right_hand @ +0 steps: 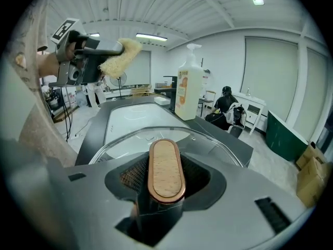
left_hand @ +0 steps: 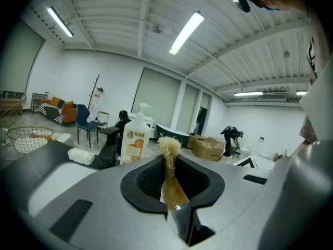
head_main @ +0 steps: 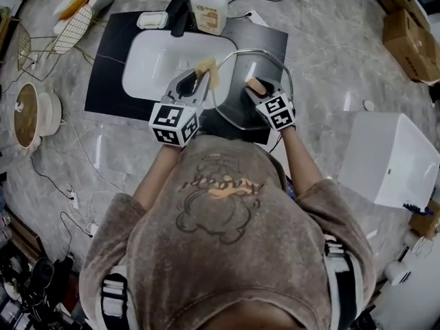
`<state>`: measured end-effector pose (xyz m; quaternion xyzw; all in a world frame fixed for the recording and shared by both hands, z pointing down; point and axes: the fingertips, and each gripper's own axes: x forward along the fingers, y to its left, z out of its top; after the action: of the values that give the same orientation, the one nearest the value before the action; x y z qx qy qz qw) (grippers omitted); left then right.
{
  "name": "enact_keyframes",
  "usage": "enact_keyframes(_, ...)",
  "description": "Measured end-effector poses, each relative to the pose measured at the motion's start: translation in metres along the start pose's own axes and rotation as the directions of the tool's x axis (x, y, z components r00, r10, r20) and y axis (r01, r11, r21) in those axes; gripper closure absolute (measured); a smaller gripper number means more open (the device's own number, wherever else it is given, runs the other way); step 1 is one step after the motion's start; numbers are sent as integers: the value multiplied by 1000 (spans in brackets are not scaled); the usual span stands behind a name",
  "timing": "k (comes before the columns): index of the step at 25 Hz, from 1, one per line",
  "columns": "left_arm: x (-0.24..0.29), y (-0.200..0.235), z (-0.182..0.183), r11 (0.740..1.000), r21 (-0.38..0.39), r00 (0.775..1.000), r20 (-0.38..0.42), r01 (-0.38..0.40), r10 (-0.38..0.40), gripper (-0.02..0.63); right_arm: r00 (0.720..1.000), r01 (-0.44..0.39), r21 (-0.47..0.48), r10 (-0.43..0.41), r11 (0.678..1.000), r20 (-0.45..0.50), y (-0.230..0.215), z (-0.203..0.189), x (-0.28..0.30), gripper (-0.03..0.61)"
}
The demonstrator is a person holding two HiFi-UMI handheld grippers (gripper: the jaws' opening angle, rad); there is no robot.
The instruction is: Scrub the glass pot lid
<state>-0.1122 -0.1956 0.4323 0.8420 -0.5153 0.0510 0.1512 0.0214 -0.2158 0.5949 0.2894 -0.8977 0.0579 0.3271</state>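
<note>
Grey marbled floor runs all round the dark table point(head_main: 110, 67) where we stand, and the white sink point(head_main: 161, 60) set into that table is our landmark.

Nearest to us, just this side of the sink's front right corner, our two grippers sit side by side. Our left gripper point(head_main: 198, 80) has its fingers pressed together on a fibrous loofah scrubber point(head_main: 208, 69), whose frayed end sticks out past the tips. Held that way, we judge, the free end can rub glass without the fingers meeting it.

Our right gripper point(head_main: 260, 89), right of the sink, has its fingers partly apart and clamped on the wood-topped handle point(right_hand: 166, 170) of the glass pot lid point(head_main: 240, 112). The lid is tilted, handle side toward us. Its left rim reaches over the sink's right edge and the rest hangs over the table. We judge the handle grip steadies it against the rubbing, and keeping it by the sink lets drips fall into the basin. The scrubber is just beside the lid's left rim; we cannot tell whether they touch.

Right of the sink, bare table past the lid's rim leaves room to swing it. Behind the sink stand a black faucet point(head_main: 180, 12) and a soap bottle point(head_main: 210, 9), apart from the lid's far rim; they limit any push forward. Far left of the sink, a wire basket point(head_main: 31, 47) lies well apart.
</note>
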Motion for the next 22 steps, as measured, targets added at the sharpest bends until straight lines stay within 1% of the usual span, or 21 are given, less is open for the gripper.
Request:
enact_keyframes(6, 4, -5, 10, 1000, 14, 1000, 23, 17, -18, 548, 997, 60, 65, -62, 996, 41, -8, 20, -38, 399)
enact_keyframes(9, 8, -10, 12, 999, 18, 999, 32, 31, -32, 546, 993, 73, 146, -85, 987, 80, -11, 26, -56, 399)
enact_keyframes(11, 9, -14, 15, 999, 27, 999, 37, 38, -39, 546, 988, 76, 219, -103, 973, 117, -16, 28, -66, 399)
enact_keyframes(13, 8, -16, 18, 998, 48, 998, 43, 37, -39, 546, 980, 74, 297, -125, 952, 156, -22, 28, -76, 399)
enact_keyframes(16, 4, -16, 24, 997, 66, 998, 54, 28, -32, 546, 963, 48, 414, -153, 909, 224, -32, 27, -91, 399)
enact_keyframes(19, 2, -14, 28, 997, 68, 998, 62, 21, -26, 546, 941, -5, 516, -170, 856, 291, -39, 27, -103, 399)
enact_keyframes(22, 1, -17, 32, 997, 69, 997, 67, 29, -34, 546, 914, -80, 597, -180, 798, 363, -42, 29, -114, 399)
